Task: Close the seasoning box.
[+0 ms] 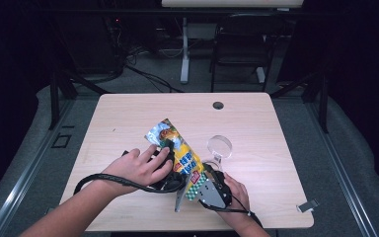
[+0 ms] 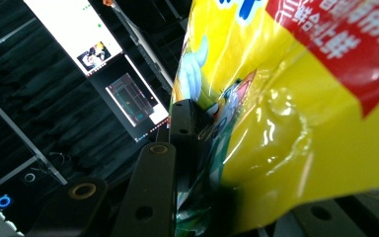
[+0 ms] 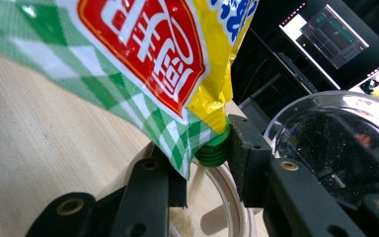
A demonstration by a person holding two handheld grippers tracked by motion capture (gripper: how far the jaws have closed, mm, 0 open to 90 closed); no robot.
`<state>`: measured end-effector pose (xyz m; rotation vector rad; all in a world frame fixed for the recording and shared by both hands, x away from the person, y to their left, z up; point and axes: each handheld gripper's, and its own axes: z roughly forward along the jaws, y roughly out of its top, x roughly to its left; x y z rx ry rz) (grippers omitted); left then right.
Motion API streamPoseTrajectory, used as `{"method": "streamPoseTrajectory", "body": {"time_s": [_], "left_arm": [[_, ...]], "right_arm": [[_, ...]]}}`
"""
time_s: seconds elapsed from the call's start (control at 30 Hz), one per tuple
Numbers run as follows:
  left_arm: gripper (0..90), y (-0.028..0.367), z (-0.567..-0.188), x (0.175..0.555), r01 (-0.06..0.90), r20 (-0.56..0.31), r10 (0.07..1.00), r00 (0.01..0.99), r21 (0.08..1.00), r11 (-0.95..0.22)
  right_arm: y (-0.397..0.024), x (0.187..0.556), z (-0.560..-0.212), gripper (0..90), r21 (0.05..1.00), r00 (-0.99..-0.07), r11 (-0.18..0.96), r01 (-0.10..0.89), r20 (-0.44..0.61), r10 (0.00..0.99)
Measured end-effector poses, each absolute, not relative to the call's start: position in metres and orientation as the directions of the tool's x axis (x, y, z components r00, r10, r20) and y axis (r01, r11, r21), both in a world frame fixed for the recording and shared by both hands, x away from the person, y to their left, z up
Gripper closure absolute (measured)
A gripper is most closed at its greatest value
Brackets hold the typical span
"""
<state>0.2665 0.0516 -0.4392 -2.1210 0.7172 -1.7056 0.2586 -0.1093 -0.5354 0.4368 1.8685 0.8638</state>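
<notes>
High view: at centre frame, both hands tilt a yellow pouch (image 1: 180,153) beside a clear lid (image 1: 219,146).
Left gripper view: jaws pinch the pouch body (image 2: 296,113).
Right gripper view: jaws clamp its green cap (image 3: 213,148); unscrewing probably comes next, needing a twist.

yellow snack bag (image 1: 180,153) between both grippers, apparently gripped

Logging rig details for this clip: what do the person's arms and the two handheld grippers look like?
Both forearms are bare, no sleeves in view. The left gripper is black, with a black cable looping back past the wrist. The right gripper is black with a grey three-cornered plate on top and a thin black cable. Close up, the jaws are flat black bars with round bolt holes.
</notes>
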Motion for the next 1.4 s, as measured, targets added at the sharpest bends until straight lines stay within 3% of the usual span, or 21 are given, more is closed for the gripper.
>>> {"method": "streamPoseTrajectory", "body": {"time_s": [1.4], "left_arm": [[78.3, 0.0506, -0.4399, 0.2663, -0.194, 0.807, -0.569, 0.158, -0.540, -0.819]], "right_arm": [[-0.1091, 0.2592, -0.5363, 70.7, 0.728, -0.446, 0.681, -0.074, -0.635, 0.631]]}}
